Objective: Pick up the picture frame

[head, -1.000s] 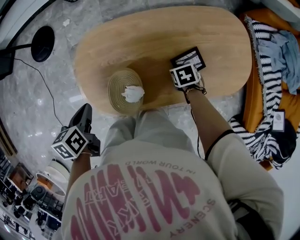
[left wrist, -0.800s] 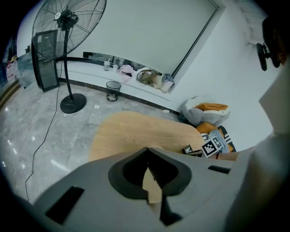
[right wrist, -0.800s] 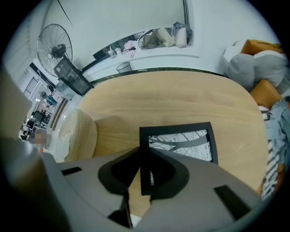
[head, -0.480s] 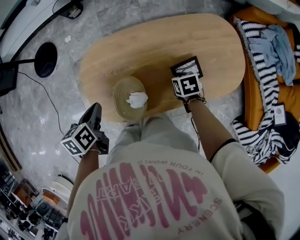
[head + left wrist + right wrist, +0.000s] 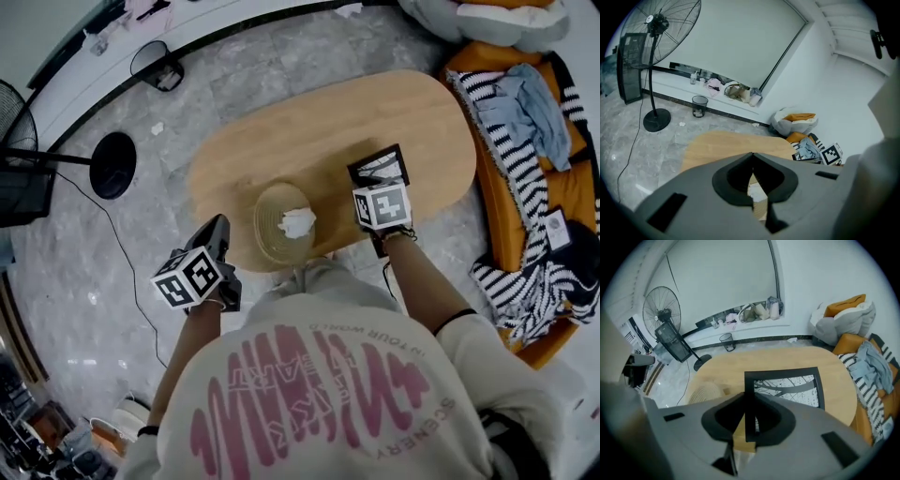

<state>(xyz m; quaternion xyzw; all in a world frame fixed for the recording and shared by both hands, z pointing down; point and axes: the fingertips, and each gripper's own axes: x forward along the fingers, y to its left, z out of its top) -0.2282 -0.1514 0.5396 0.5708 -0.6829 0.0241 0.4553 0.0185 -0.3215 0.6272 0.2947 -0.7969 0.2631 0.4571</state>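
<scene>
Black edging marks out the picture frame, which holds a black-and-white print of thin branching lines. It sits over the right half of an oval wooden table, towards the near edge. The right gripper has its jaws pressed on the frame's left side bar, with the bar running straight up between the pads, so the claw is narrow and holding the frame. From the head view, its marker cube hides the near part of the frame. I cannot tell whether the frame is clear of the tabletop.

To the left of the frame, a round woven basket rests on the table near the edge, apart from the frame. A crumpled white wad lies in it.

The left gripper hangs beyond the table's near left corner, over the grey stone floor. Its jaws meet at the tips and nothing is between them.

An orange sofa stands at the table's right end, draped with a black-and-white striped blanket. A standing fan is off to the left.
</scene>
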